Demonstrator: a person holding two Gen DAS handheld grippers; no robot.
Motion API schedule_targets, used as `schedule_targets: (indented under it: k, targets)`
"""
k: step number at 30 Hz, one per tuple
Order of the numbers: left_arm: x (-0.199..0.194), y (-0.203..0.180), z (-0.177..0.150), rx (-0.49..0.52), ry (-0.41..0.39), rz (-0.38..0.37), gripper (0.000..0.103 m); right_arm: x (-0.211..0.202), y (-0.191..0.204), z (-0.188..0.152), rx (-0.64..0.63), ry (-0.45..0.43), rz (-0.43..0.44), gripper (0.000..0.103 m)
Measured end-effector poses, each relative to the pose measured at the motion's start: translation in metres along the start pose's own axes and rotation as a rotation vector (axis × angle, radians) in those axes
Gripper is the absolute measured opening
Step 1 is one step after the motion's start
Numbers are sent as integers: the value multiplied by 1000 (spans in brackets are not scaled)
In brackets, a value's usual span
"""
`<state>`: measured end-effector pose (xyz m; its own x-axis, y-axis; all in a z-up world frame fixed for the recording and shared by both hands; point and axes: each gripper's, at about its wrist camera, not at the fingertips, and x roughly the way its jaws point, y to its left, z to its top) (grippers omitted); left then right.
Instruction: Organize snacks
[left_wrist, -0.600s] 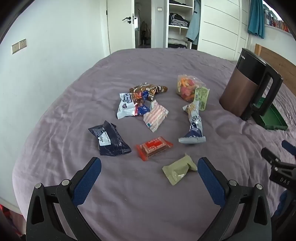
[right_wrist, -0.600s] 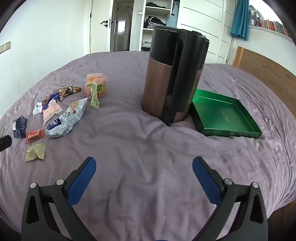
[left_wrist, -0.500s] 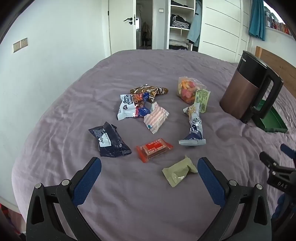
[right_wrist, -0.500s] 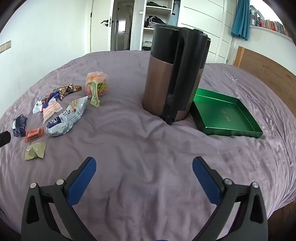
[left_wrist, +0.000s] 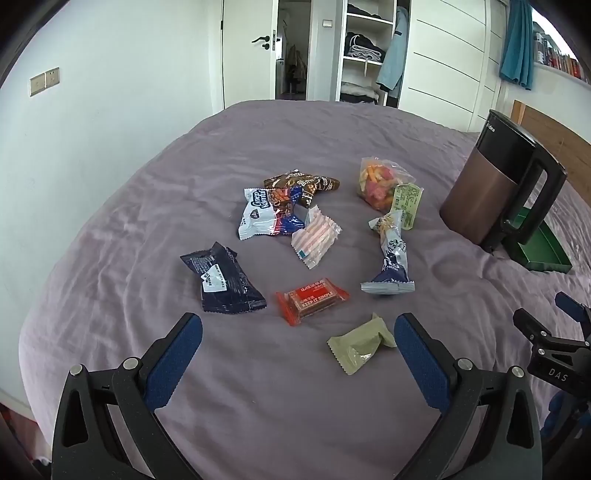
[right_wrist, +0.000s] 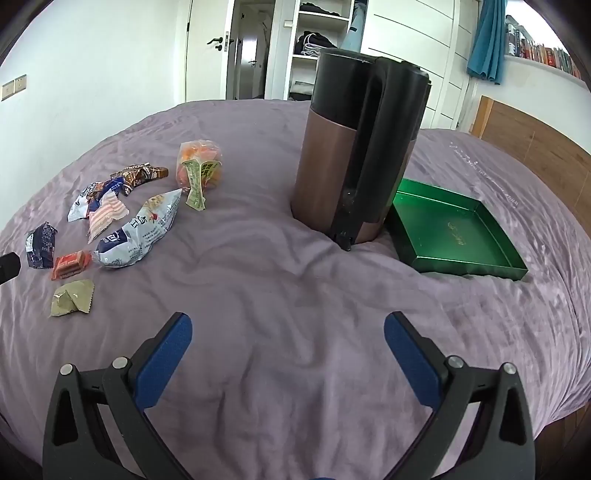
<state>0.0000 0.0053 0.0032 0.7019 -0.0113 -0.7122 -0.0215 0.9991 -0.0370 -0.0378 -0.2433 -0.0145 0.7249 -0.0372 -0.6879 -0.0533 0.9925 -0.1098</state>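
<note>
Several snack packets lie on a purple bed (left_wrist: 258, 398). In the left wrist view: a pale green packet (left_wrist: 360, 345), a red bar (left_wrist: 312, 300), a dark blue packet (left_wrist: 221, 278), a striped packet (left_wrist: 314, 242), a white-blue packet (left_wrist: 264, 218), a brown packet (left_wrist: 301, 184), a blue-white bag (left_wrist: 391, 258) and a bag of orange sweets (left_wrist: 384, 184). My left gripper (left_wrist: 297, 332) is open and empty just short of the red bar and green packet. My right gripper (right_wrist: 287, 332) is open and empty over bare bedding. A green tray (right_wrist: 454, 229) lies empty at the right.
A tall brown and black kettle (right_wrist: 362, 147) stands upright between the snacks and the green tray, touching the tray's left side. A wooden headboard (right_wrist: 535, 140) is at the far right. A wall, door and open wardrobe are beyond the bed. The bed edge runs close below both grippers.
Both grippers have shifted slightly over the bed, so the scene sits a little lower in view. Both stay open. No snack has moved.
</note>
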Motion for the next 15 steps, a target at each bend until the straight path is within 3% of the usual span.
schedule_targets:
  k: [15]
  targets:
    - [0, 3, -1, 0, 4, -9, 102, -2, -3, 3, 7, -4, 0, 103]
